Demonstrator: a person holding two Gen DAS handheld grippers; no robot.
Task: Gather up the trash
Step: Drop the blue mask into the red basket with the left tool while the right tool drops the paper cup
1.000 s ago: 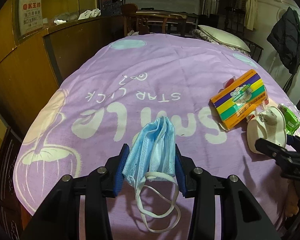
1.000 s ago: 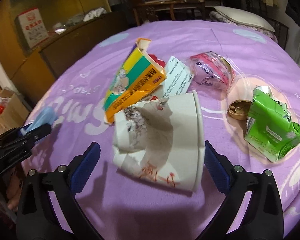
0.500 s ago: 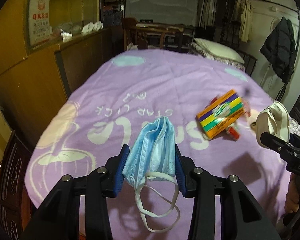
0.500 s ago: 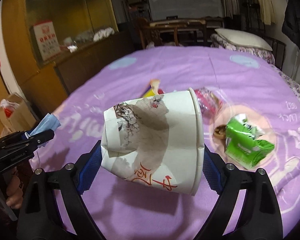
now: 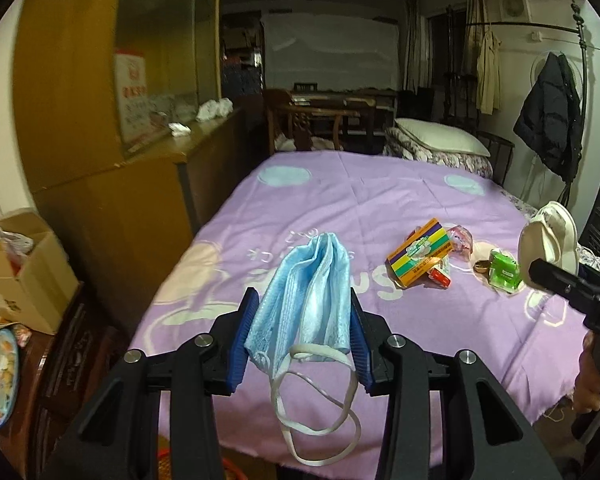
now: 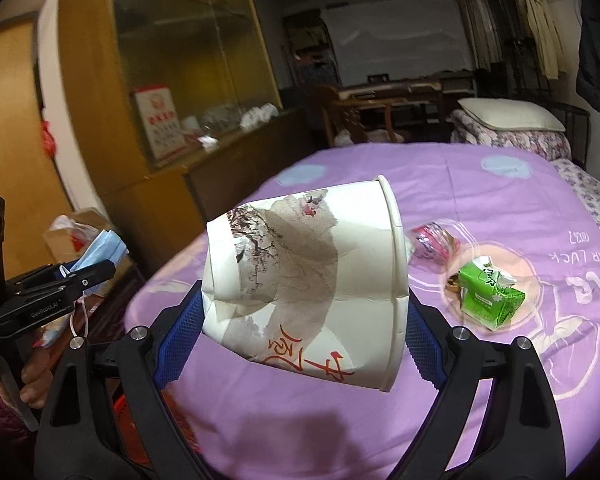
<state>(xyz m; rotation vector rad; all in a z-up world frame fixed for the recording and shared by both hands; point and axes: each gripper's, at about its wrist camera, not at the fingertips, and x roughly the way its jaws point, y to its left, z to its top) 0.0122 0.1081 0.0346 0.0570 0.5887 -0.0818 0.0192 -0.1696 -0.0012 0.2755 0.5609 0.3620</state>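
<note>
My left gripper's [image 5: 302, 338] ribbed blue fingers [image 5: 242, 340] pinch a pleated, soft blue face mask [image 5: 312, 292], its white elastic loops dangling below. My right gripper [image 6: 302, 328] clamps a crumpled paper cup [image 6: 300, 284] lying sideways, rolled rim to the right. Both hang above the fuzzy purple blanket [image 5: 360, 208], where a striped cardboard box [image 5: 418, 258], a dented green carton [image 6: 490, 300] and what may be a pink wrapper [image 6: 434, 240] lie.
</note>
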